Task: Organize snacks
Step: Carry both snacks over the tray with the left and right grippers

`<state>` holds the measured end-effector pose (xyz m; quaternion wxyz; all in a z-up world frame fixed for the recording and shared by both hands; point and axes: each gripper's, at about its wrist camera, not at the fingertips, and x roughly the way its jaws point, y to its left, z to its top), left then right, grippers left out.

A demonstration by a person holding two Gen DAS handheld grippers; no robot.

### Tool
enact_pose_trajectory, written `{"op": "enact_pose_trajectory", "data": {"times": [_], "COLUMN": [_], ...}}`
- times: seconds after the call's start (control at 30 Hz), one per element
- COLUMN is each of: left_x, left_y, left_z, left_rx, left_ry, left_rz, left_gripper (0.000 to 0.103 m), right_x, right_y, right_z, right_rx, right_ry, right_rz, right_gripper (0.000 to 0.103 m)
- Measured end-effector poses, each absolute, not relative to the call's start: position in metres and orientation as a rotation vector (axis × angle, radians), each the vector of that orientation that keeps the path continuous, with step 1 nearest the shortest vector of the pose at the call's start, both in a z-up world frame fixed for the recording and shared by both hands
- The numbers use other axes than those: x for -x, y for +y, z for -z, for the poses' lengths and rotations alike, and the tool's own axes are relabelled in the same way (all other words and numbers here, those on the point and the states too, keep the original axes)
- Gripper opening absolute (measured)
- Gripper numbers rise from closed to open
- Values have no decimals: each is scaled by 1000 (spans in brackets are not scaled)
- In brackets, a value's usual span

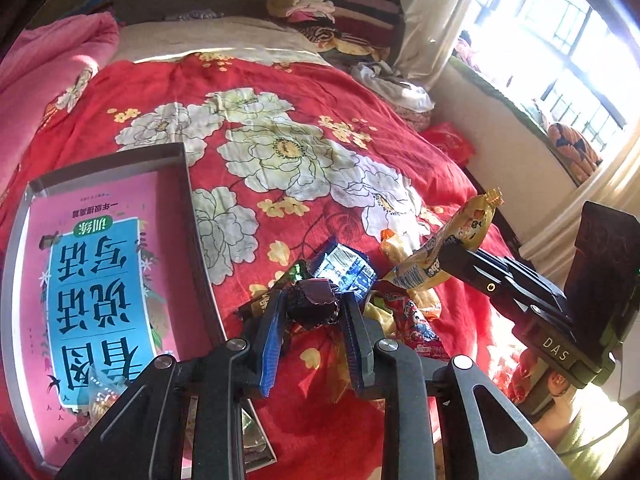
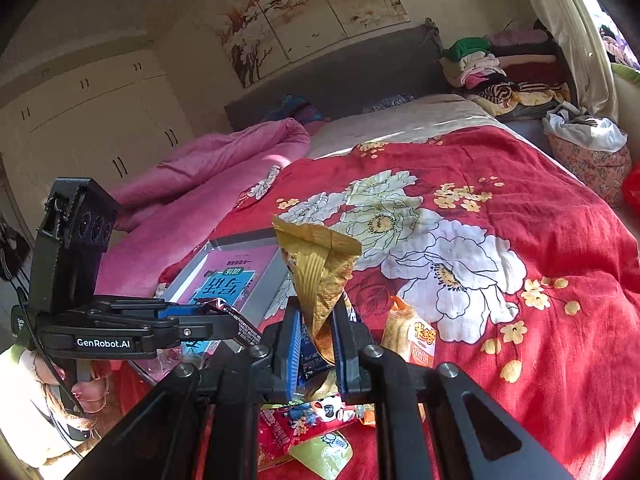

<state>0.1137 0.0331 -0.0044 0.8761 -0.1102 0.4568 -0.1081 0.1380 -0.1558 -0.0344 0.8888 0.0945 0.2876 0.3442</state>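
Left wrist view, left gripper (image 1: 312, 304) clamped on dark purple crinkled foil wrapper (image 1: 314, 306), right gripper (image 2: 316, 334) pinching gold ridged snack packet (image 2: 320, 276), grey shallow tray (image 1: 188, 184) beside, red floral bedspread (image 1: 280, 152) beneath.

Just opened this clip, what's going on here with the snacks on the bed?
A person is sorting snacks on a red floral bedspread, one hand-held gripper in each hand. The left hand-held gripper is shut on a dark purple wrapped snack above the loose snack pile. The right hand-held gripper holds a yellow snack packet lifted clear of the bed. A shallow grey box with a pink book in it lies beside the pile and already contains a few wrapped pieces.
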Motion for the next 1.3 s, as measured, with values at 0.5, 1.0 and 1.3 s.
{"op": "enact_pose_trajectory", "data": {"times": [0.5,1.0,1.3], "left_x": [-75,-22,-2], "left_y": [115,188,215], "left_z": [-21,-20,-6], "left_rx": [332,369,409], "left_ry": [861,846,869], "left_rz": [106,-61,-134], "left_gripper": [29,29,29], "right_x": [-115,-77,-74], "right_y": [-108,-23,4], "right_z": [19,8,18], "right_rx": [-192,-81,-69], "right_ry": [606,624,678], "right_rz": [-819,-995,-1028], "right_gripper": [15,15,15]}}
